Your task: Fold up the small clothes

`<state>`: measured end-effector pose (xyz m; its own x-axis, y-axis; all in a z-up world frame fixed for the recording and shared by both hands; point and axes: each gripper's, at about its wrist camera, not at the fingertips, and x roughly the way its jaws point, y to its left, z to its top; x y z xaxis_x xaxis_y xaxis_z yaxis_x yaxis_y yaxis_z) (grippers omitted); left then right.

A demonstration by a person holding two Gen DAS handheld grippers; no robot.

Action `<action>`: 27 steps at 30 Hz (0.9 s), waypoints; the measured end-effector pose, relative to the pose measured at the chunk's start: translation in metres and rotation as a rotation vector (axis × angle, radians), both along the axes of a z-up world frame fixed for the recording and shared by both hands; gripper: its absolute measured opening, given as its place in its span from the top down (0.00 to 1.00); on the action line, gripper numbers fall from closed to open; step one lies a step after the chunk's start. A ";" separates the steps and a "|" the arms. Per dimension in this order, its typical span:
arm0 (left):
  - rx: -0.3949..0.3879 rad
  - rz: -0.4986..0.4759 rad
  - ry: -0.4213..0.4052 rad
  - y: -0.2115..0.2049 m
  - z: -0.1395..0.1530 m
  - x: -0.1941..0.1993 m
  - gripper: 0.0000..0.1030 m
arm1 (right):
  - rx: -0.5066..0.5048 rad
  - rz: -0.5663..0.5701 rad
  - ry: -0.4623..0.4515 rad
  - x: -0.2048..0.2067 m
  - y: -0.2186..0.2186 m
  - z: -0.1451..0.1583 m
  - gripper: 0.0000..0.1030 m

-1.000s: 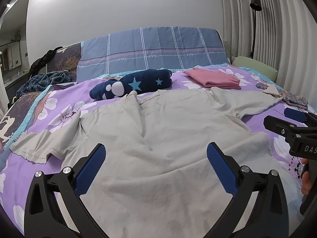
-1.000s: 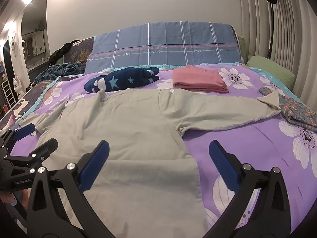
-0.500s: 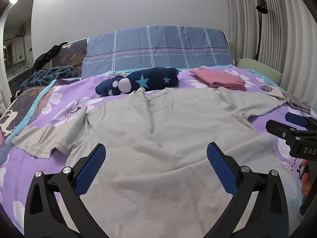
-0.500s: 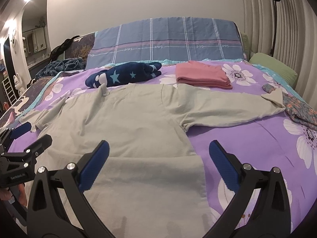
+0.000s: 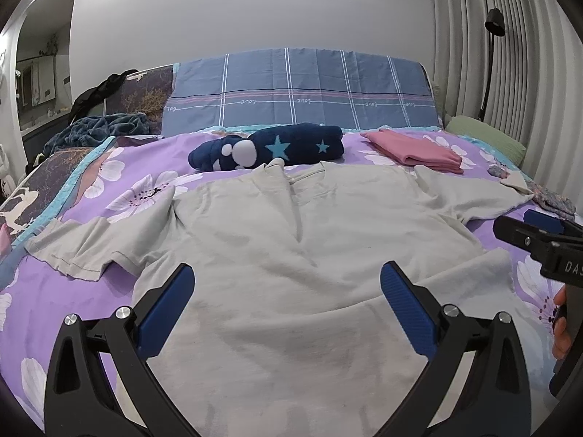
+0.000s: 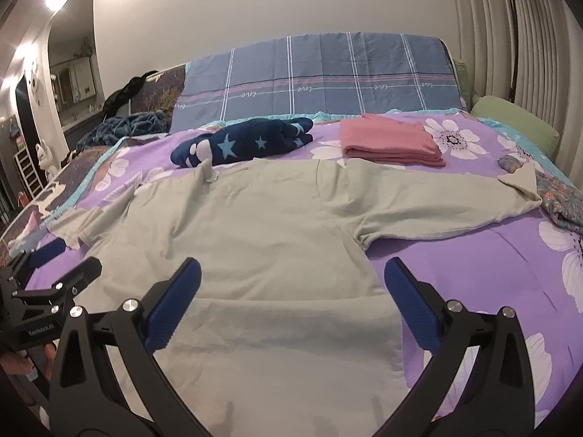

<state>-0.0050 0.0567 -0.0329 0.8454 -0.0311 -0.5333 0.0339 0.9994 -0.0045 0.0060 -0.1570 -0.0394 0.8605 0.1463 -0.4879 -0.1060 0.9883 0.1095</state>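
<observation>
— Right, what do I have closest to me on the left wrist view?

— At the bottom of that frame my left gripper (image 5: 286, 293) stands wide open with nothing between its blue pads (image 5: 165, 304). The grey shirt (image 5: 291, 255) fills the gap between the fingers and runs up to mid-frame; whether the tips touch the cloth I cannot tell.

— And the other one?

— My right gripper (image 6: 291, 291) is spread just as wide and holds nothing. In its own view the shirt's lower part (image 6: 277, 346), where the hem is doubled back over the body, lies between and under its fingers, with the cloth's side edge just inside the right-hand pad (image 6: 410, 306). In the left view the right gripper shows at the right edge of the frame, beside that same edge, with part of a hand (image 5: 563, 327) below it.

— Further up?

— The shirt lies flat on the purple flowered bedcover (image 6: 473, 273), sleeves spread to the left and right of frame, collar towards the top. Just past the collar I see a navy star-print bundle (image 5: 269, 147), and to the upper right of it a folded pink garment (image 6: 390, 142). A patterned cloth (image 6: 563, 200) touches the right sleeve's end. Beyond all that the blue checked headboard cover (image 5: 302, 91) stands upright.
</observation>
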 end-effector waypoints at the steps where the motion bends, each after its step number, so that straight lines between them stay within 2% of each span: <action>1: -0.004 -0.001 -0.002 0.001 0.000 0.000 0.01 | 0.003 -0.004 0.000 0.000 -0.001 0.000 0.02; 4: -0.045 -0.001 -0.005 0.011 0.004 0.001 0.01 | 0.006 -0.004 0.004 0.002 0.000 0.001 0.02; 7: -0.221 0.042 -0.010 0.053 0.012 0.008 0.01 | -0.009 0.006 0.015 0.002 0.005 0.001 0.02; 8: -0.301 0.079 -0.013 0.077 0.013 0.010 0.03 | -0.017 0.010 0.018 0.002 0.007 0.001 0.02; 10: -0.361 0.157 -0.013 0.111 0.012 0.011 0.05 | -0.032 0.017 0.013 0.002 0.010 0.001 0.02; 12: -0.329 0.276 -0.008 0.144 0.010 0.008 0.05 | -0.048 0.022 0.006 0.003 0.014 0.001 0.02; 14: -0.293 0.331 -0.007 0.162 0.010 0.004 0.05 | -0.061 0.022 0.007 0.006 0.017 0.000 0.02; 18: -0.241 0.373 -0.017 0.178 0.012 -0.002 0.05 | -0.055 0.036 0.048 0.022 0.025 -0.005 0.02; 22: -0.236 0.392 -0.008 0.196 0.009 0.003 0.05 | -0.055 0.067 0.061 0.033 0.035 -0.004 0.02; 25: -0.225 0.389 0.024 0.209 0.001 0.014 0.19 | -0.075 0.077 0.052 0.039 0.042 -0.001 0.02; 27: -0.222 0.392 0.038 0.217 -0.005 0.021 0.24 | -0.085 0.079 0.049 0.044 0.046 -0.001 0.02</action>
<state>0.0161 0.2739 -0.0379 0.7961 0.1702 -0.5807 -0.3511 0.9115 -0.2142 0.0496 -0.1106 -0.0402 0.8226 0.1685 -0.5430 -0.1801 0.9831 0.0323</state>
